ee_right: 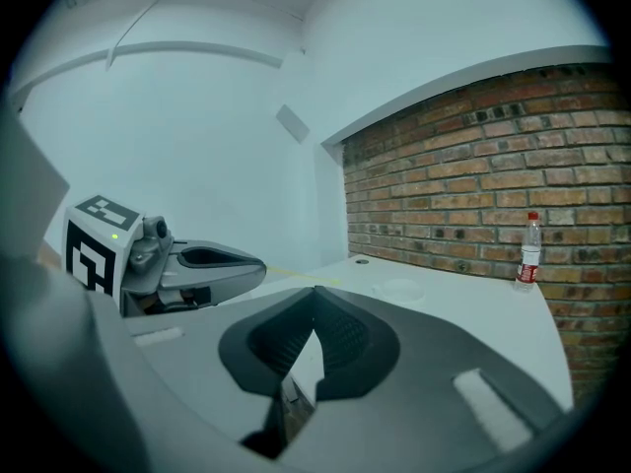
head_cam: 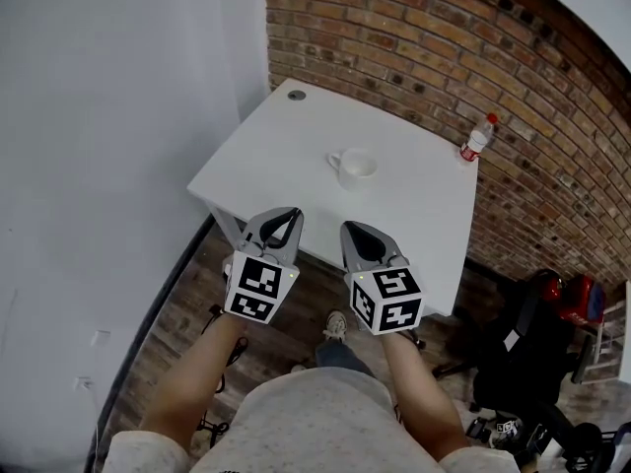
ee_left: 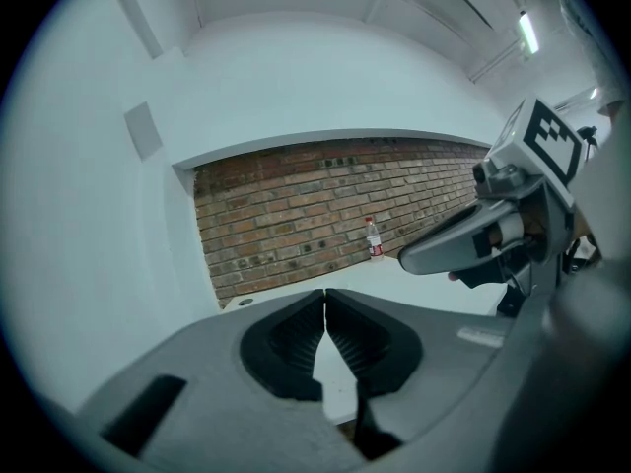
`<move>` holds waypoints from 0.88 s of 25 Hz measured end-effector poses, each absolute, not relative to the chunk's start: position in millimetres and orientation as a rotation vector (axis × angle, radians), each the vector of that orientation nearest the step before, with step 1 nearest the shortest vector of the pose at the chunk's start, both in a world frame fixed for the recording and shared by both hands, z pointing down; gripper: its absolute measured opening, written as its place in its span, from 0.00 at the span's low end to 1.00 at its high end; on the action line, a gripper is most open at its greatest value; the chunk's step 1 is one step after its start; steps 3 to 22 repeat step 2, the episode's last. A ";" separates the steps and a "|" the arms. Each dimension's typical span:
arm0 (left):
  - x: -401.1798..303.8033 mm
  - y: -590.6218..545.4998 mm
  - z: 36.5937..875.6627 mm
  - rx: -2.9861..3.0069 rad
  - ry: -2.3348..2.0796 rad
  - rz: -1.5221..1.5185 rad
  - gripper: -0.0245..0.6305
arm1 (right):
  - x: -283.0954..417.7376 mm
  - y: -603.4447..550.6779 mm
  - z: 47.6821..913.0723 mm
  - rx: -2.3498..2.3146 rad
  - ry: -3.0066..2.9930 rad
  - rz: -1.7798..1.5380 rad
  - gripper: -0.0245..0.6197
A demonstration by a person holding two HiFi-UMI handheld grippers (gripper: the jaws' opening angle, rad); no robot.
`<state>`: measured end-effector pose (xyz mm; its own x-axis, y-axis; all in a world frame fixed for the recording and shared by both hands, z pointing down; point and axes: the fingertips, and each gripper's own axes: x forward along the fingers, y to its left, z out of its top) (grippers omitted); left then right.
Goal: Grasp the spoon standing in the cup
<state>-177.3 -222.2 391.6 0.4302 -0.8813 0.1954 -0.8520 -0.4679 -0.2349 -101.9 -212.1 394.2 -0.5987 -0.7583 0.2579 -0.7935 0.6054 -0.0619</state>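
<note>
A white cup (head_cam: 355, 167) stands near the middle of the white table (head_cam: 414, 215), its handle pointing left. It appears small and low past the jaws in the right gripper view (ee_right: 401, 288). No spoon shows in it from any view. My left gripper (head_cam: 294, 214) and right gripper (head_cam: 349, 228) hover side by side over the table's near edge, short of the cup. Both are shut with nothing between the pads. The left gripper (ee_left: 325, 292) has its tips touching, and so does the right gripper (ee_right: 314, 290).
A clear bottle with a red cap (head_cam: 477, 138) stands at the table's far right edge by the brick wall (head_cam: 444, 37). A cable hole (head_cam: 296, 95) sits in the far left corner. A black chair (head_cam: 523, 353) is on the floor to the right.
</note>
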 end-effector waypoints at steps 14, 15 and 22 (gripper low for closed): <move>-176.2 -222.4 391.9 -2.569 1.554 -0.451 0.05 | -102.2 -211.7 395.1 1.283 -2.627 0.251 0.05; -176.2 -222.4 391.9 -2.569 1.554 -0.451 0.05 | -102.2 -211.7 395.1 1.283 -2.627 0.251 0.05; -176.2 -222.4 391.9 -2.569 1.554 -0.451 0.05 | -102.2 -211.7 395.1 1.283 -2.627 0.251 0.05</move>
